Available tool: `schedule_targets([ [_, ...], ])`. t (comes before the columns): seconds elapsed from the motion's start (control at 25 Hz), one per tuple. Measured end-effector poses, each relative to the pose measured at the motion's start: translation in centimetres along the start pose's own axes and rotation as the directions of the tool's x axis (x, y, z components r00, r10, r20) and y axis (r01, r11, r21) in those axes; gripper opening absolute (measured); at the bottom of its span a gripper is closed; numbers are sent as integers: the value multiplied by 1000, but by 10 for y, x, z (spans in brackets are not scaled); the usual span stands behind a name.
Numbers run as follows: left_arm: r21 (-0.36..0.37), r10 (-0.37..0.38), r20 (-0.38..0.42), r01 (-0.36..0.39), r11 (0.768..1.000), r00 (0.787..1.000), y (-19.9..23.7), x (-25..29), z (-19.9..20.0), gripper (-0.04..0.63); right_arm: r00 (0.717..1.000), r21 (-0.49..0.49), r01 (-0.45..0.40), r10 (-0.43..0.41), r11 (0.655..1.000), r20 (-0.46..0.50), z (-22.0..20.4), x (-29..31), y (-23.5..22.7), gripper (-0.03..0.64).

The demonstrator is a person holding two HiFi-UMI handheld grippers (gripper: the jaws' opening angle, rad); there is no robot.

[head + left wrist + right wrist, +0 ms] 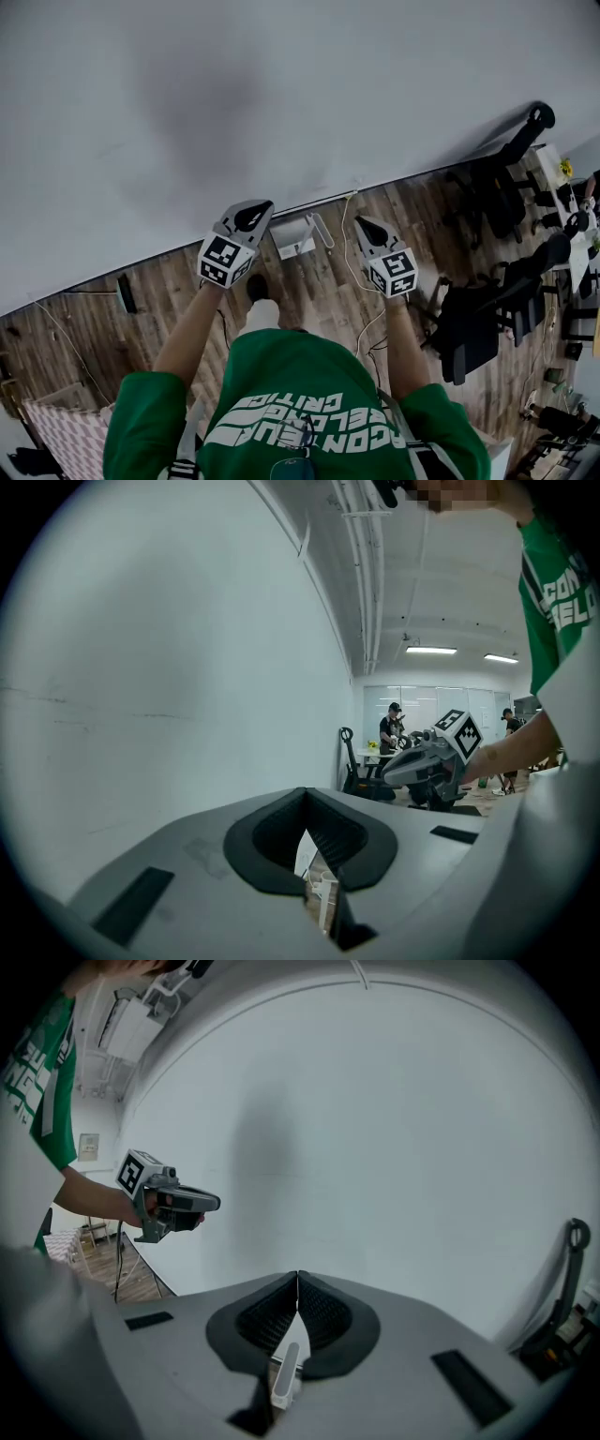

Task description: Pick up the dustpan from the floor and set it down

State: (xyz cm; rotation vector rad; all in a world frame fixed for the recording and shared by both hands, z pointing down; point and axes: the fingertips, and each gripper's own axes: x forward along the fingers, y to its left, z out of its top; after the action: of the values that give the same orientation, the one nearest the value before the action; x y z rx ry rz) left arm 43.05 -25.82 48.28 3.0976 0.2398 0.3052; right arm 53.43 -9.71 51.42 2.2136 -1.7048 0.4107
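A white dustpan (298, 234) lies on the wooden floor at the foot of the white wall (281, 94), between my two grippers. My left gripper (251, 216) hovers just left of it, above the floor, jaws shut and empty. My right gripper (366, 228) hangs just to the right, also shut with nothing in it. In the left gripper view the pads (328, 841) meet at the tip, and part of the dustpan (319, 892) shows below them. The right gripper view shows the dustpan's handle (286, 1372) under its shut jaws.
Black office chairs (483, 314) and a scooter (520, 141) crowd the right side. Cables (349, 262) trail over the floor by the dustpan. A small black object (125, 292) lies at the left by the wall. People stand at a far table (392, 728).
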Motion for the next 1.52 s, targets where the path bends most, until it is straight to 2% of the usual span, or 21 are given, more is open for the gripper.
schedule_targets([
  [0.32, -46, -8, -28, 7, 999, 1000, 15, 3, -22, -3, 989, 8, -10, 11, 1000, -145, -34, 51, 1, 11],
  [0.56, -88, -17, -46, 13, 996, 999, 26, 4, -38, -3, 950, 19, -19, 24, 1000, -311, -76, 94, 6, 14],
  [0.64, -104, -21, -48, 16, 994, 999, 32, 6, -41, -3, 928, 33, -23, 34, 999, -370, -91, 109, 6, 62],
  [0.72, -119, -29, -54, 22, 993, 998, 37, 8, -44, -3, 900, 58, -25, 48, 998, -432, -107, 124, 8, 141],
  [0.92, -139, -69, -72, 59, 989, 995, 45, 14, -56, -3, 823, 99, -5, 60, 995, -565, -149, 162, 12, 198],
  [1.12, -141, -123, -90, 110, 984, 988, 53, 20, -65, -3, 708, 79, -8, 61, 997, -703, -188, 191, 19, 219],
  [1.24, -128, -156, -101, 143, 981, 983, 60, 22, -67, -3, 658, 70, -3, 54, 998, -751, -210, 206, 18, 222],
  [1.4, -111, -194, -111, 182, 977, 975, 66, 22, -67, -3, 579, 174, -26, 156, 984, -800, -241, 218, 39, 222],
  [1.52, -102, -206, -126, 194, 976, 970, 71, 21, -73, -3, 525, 110, 0, 94, 994, -846, -264, 224, 23, 222],
])
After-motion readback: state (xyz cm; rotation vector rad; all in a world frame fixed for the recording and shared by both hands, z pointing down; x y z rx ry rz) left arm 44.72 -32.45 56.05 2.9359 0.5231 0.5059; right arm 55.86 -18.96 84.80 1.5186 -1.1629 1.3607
